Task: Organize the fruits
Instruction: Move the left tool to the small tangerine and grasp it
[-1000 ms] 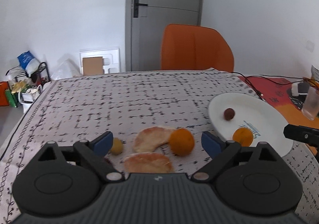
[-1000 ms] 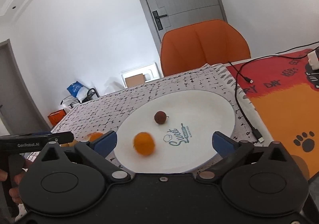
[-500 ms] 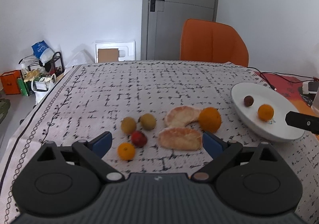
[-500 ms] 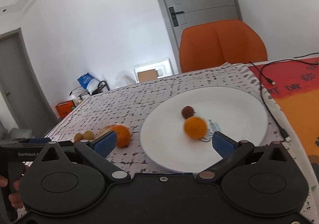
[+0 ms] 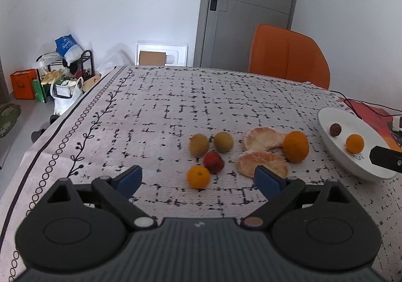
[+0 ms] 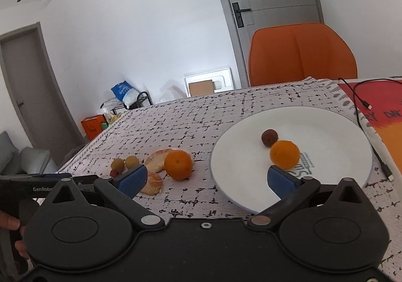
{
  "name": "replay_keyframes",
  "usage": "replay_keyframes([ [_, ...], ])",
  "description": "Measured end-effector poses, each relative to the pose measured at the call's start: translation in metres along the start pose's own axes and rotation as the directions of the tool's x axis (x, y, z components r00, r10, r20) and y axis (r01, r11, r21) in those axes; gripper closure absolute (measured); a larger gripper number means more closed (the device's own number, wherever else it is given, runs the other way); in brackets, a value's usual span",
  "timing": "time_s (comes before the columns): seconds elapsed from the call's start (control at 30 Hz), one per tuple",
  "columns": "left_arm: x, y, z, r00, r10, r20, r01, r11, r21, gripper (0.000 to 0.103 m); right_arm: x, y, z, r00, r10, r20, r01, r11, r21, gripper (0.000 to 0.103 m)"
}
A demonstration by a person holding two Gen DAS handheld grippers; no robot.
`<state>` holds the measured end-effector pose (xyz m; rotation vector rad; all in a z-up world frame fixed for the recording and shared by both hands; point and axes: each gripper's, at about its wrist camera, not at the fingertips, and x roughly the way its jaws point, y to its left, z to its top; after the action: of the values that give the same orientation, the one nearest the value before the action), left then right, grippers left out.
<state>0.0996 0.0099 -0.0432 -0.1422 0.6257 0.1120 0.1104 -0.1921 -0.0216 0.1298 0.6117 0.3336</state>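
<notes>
A white plate (image 5: 334,146) (image 6: 236,156) at the right holds a small orange (image 5: 354,143) (image 6: 284,153) and a dark brown fruit (image 5: 335,129) (image 6: 269,137). On the patterned cloth lie a large orange (image 5: 296,146) (image 6: 178,164), two peeled citrus halves (image 5: 261,138) (image 5: 258,163), two yellow-green fruits (image 5: 199,144) (image 5: 223,141), a red fruit (image 5: 213,162) and a small orange (image 5: 198,176). My left gripper (image 5: 198,179) is open and empty, just short of the small orange. My right gripper (image 6: 206,179) is open and empty, at the plate's near left rim.
An orange chair (image 5: 286,56) stands at the table's far side. A black cable (image 6: 361,103) lies on a red mat (image 6: 377,111) right of the plate. Bags and a rack (image 5: 62,68) stand on the floor at the left.
Both grippers have pulled back and turned left. More fruit has come into the left wrist view. The small orange on the plate rolled to rest beside the dark fruit.
</notes>
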Motion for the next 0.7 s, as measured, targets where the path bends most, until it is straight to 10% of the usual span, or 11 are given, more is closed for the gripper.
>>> replay_keyframes([
  [0.7, 0.032, 0.013, -0.002, 0.997, -0.064, -0.044, 0.061, 0.997, -0.050, 0.050, 0.026, 0.026, 0.007, 0.998, 0.053, -0.044, -0.056, 0.996, -0.069, 0.001],
])
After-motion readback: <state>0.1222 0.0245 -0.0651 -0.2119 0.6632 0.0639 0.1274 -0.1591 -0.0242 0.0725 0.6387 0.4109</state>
